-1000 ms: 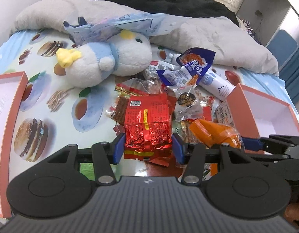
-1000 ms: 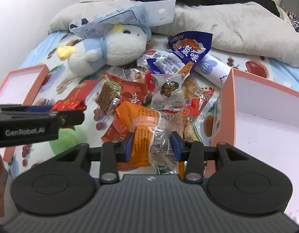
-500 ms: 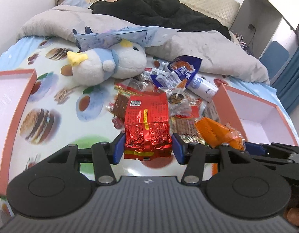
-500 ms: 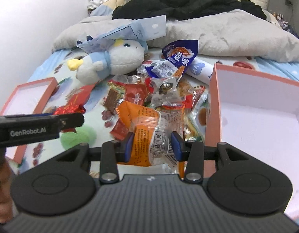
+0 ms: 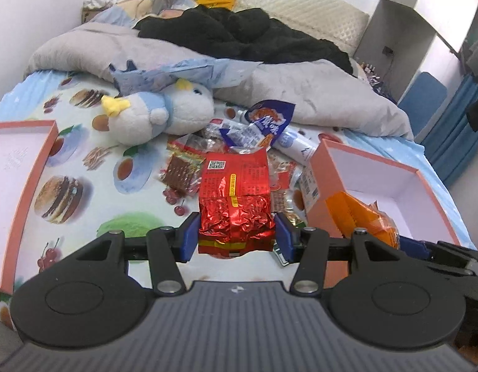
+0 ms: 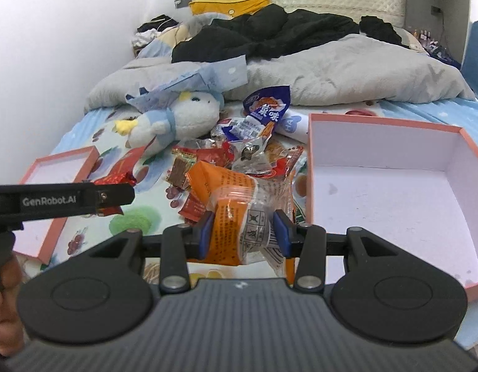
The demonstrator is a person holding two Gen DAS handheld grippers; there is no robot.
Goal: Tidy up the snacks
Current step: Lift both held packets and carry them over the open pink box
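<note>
My left gripper [image 5: 237,237] is shut on a red foil snack pack [image 5: 235,204], held up above the bedsheet. My right gripper [image 6: 243,232] is shut on an orange and clear snack packet [image 6: 239,214], also lifted. That orange packet [image 5: 359,217] shows at the right of the left wrist view, in front of the deep pink box [image 5: 390,183]. Seen from the right wrist, the left gripper's arm crosses at the left with the red foil pack [image 6: 114,178] at its tip. A heap of loose snacks [image 6: 245,152] lies between the shallow pink lid [image 6: 52,167] and the deep pink box [image 6: 394,130].
A white and blue plush toy [image 5: 158,114] lies behind the snacks under a pale blue bag [image 5: 183,74]. A grey duvet [image 5: 316,93] and black clothes [image 5: 248,37] fill the far bed. A white tube [image 5: 293,144] lies by the box. A hand [image 6: 3,303] holds the left gripper.
Both grippers have risen and drawn back from the heap with their packets still gripped. More of the far bed and both pink boxes shows now.
</note>
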